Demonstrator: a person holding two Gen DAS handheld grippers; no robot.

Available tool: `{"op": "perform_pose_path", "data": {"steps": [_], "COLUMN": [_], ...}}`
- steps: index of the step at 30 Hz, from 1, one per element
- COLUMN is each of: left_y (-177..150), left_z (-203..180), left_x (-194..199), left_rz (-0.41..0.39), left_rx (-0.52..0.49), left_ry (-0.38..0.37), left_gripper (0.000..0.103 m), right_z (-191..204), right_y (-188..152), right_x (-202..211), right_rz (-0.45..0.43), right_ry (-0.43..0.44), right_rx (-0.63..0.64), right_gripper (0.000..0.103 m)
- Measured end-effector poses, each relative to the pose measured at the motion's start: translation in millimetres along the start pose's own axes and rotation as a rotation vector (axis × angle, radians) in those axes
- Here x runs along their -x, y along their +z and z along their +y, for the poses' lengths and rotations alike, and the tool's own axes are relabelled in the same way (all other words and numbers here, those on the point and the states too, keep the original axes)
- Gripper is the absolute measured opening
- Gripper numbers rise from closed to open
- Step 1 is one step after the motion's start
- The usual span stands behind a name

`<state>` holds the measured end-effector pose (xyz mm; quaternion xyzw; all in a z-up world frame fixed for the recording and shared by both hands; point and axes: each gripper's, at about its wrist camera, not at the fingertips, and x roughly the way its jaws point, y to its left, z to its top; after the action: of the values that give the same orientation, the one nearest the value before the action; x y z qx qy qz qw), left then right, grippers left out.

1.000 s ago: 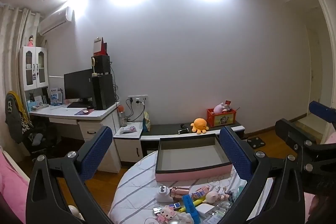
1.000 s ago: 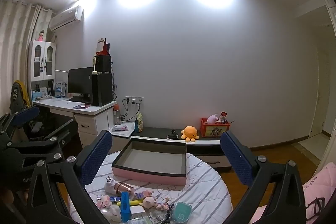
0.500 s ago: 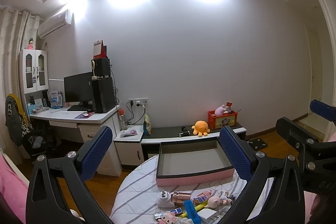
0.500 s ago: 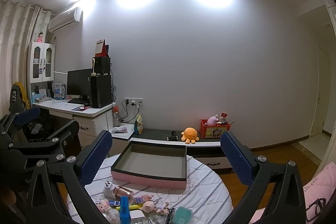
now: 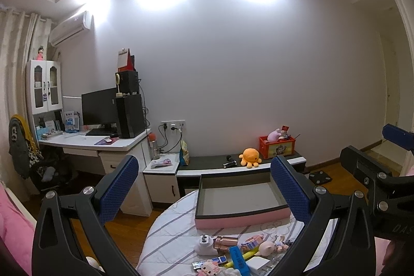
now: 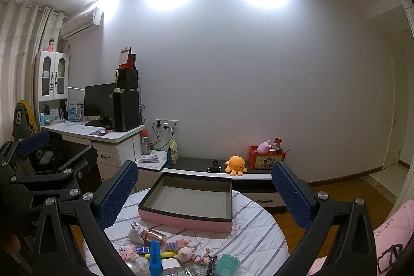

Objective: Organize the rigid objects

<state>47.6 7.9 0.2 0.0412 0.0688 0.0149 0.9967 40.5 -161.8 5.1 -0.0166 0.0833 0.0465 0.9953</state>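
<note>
Clutter lies in a loose heap at the near edge of the round striped surface [image 6: 258, 232], low in both of my views and below the gap between my fingers rather than inside it. My left gripper [image 5: 204, 188] has its blue-padded fingers [image 5: 117, 189] spread wide with nothing between them, and my right gripper [image 6: 204, 192] is spread just as wide and equally empty. In the right view the heap holds a white plug adapter [image 6: 135, 233] touching a rose-gold cylinder [image 6: 152, 237], with a blue stick [image 6: 155, 256], a small pig figure [image 6: 185, 255] and a teal case [image 6: 227, 263] nearer to me; the smaller pieces around them are too blurred to tell apart. Behind the heap, farther across the surface, sits the pink box [image 6: 186, 219], open at the top, grey inside and with nothing in it; in the left view its right end passes behind my right-hand finger, while in the right view it sits wholly between my two fingers. Compared with a second ago, the heap and the box sit lower in both views and more of the ceiling shows, so both of my grippers have tilted upward a little; the spread of the fingers has not changed, and nothing on the surface has moved.
</note>
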Motion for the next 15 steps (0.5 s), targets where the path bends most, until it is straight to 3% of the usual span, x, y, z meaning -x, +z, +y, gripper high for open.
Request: {"op": "perform_pose_path", "data": {"steps": [15], "left_y": [-3.6], "left_z": [1.9], "left_x": [-0.4], "left_rz": [0.0], "left_rx": [-0.002], "left_ry": [0.006], "left_gripper": [0.103], "right_z": [3.9], "right_y": [-6.3], "right_x": [-1.2], "right_rz": [0.006], "right_ry": [0.004], "right_rx": [0.004], "right_gripper": [0.103]}}
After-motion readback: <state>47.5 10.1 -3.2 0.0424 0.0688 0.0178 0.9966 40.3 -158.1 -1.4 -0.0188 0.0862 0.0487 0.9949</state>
